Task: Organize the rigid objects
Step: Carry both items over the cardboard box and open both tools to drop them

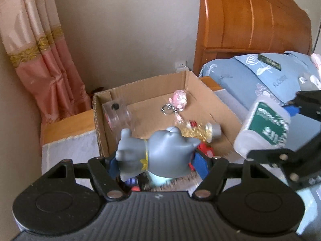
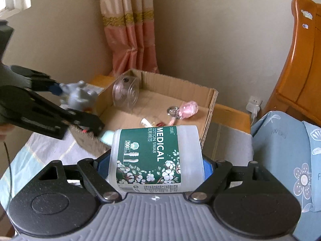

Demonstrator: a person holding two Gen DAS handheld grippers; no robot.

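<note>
Both grippers closed on cargo: left gripper (image 1: pixel 158 160) around grey figurine (image 1: pixel 158 150), right gripper (image 2: pixel 156 162) around cotton swab tub (image 2: pixel 154 158), raised near cardboard box (image 1: pixel 200 86). Probably light, rigid, smooth plastic; slippery. Best gripped across the middle, as now.

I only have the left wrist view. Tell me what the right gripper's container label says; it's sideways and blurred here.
Observer: The cotton swab container reads "MEDICAL COTTON SWAB", held sideways in the right gripper.
Operator: Report what's below my gripper.
Observer: A brush with bristles lies on the cloth under the left gripper, which holds the grey figurine.
Operator: Describe that clear thing in the cardboard box.
Observer: The clear round case leans against the far-left wall of the cardboard box.
</note>
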